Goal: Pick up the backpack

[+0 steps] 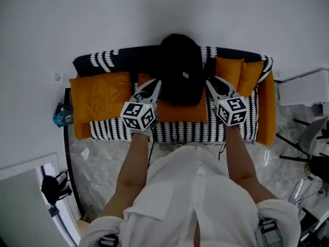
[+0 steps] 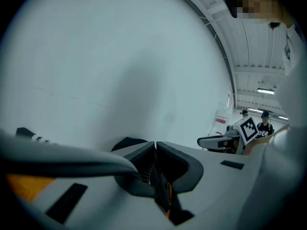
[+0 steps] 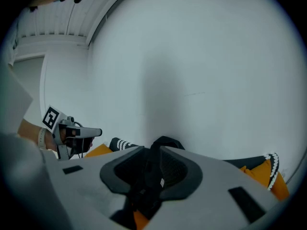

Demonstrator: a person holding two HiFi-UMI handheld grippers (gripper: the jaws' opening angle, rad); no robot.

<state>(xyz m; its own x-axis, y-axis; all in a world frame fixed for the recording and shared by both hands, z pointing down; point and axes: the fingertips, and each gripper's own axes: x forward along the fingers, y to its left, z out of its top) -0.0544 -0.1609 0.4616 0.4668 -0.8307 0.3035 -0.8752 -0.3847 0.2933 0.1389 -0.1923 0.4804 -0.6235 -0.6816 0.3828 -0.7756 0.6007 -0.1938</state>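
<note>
A black backpack stands upright in the middle of the sofa, leaning on the backrest. My left gripper is at its left side and my right gripper at its right side. In the left gripper view the jaws are closed together on a thin dark strap, with the backpack's top just beyond. In the right gripper view the jaws stand slightly apart; a black strap with a small white label runs loosely up between them to the backpack.
The sofa has a large orange cushion at the left, orange pillows at the right and a black-and-white throw over the seat front. A white wall rises behind. A dark side table stands left, chairs right.
</note>
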